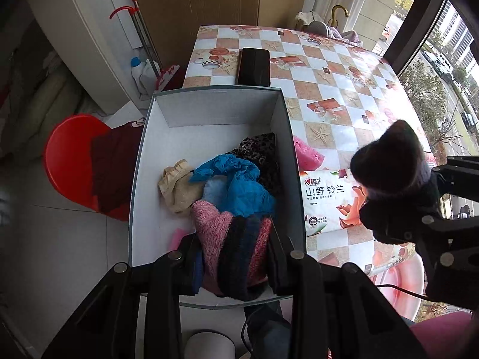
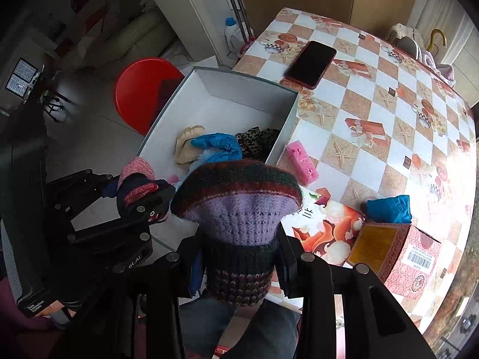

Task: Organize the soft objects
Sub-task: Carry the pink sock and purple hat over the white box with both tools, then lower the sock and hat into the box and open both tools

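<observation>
- Far left, a red stool point(image 1: 71, 161) stands on the tiled floor just beside the box, a dark red cloth point(image 1: 115, 167) draped over its seat.
- The open white box point(image 1: 209, 110) overhangs the left edge of the checked table point(image 1: 338, 89); its far half is bare, its near half filled with soft things.
- Inside it lie a beige cloth point(image 1: 176, 185), a crumpled blue cloth point(image 1: 239, 182) and a leopard-print piece point(image 1: 260, 152) against the right wall.
- My left tongs point(image 1: 233, 257) point down into the near end of the box, clamped on a pink knit with dark navy stripes point(image 1: 236, 242).
- A black phone point(image 1: 254, 66) lies flat just beyond the box's far wall.
- A pink sponge point(image 2: 301, 161) rests on the table, touching the box's right wall.
- My right tongs point(image 2: 239, 264) hang over the box's near right edge, clamped on a knit hat point(image 2: 239, 206): lilac body, dark ribbed cuff, and a dark red and green band on top.
- The tissue pack point(image 1: 329, 200) reads "山野铃兰" and lies just right of the box.
- Near right, a red patterned carton point(image 2: 398, 254) carries a barcode label; a second blue cloth point(image 2: 389, 209) lies at its far side.
- The table's far right stretch is open up to the window.
</observation>
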Demonstrator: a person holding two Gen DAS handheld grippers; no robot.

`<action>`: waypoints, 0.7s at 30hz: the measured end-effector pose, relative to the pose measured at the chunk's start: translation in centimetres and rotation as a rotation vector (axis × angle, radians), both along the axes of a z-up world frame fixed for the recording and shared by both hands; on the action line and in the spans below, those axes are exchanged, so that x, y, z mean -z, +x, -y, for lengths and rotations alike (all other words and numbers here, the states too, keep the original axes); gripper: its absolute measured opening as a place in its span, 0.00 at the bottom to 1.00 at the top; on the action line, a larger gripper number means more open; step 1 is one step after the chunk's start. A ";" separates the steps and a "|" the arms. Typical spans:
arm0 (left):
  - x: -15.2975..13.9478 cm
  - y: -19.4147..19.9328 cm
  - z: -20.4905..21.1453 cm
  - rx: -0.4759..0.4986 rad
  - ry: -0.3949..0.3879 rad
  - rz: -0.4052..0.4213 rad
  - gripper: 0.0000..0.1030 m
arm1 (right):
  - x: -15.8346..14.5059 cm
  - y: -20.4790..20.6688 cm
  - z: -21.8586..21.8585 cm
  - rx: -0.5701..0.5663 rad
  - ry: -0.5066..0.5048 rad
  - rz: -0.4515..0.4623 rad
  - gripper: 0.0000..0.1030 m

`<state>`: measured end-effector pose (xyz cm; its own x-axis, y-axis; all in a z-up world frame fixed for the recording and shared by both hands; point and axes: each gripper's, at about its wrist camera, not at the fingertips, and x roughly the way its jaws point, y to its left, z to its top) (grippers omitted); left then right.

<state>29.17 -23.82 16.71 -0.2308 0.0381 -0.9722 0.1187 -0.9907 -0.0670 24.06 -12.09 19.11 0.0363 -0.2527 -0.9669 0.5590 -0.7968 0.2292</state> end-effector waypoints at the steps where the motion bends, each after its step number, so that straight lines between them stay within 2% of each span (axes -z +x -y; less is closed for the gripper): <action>1: 0.1 0.1 0.2 -0.006 0.000 0.002 0.35 | 0.2 0.1 0.2 -0.005 0.001 0.005 0.38; 21: 0.8 0.7 2.0 -0.044 0.007 0.014 0.35 | 1.5 0.4 1.9 -0.036 0.016 0.047 0.38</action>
<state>29.83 -25.78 15.93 -0.2190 0.0348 -0.9751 0.1629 -0.9840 -0.0717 24.46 -14.01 17.56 0.0909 -0.2351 -0.9677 0.5761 -0.7802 0.2437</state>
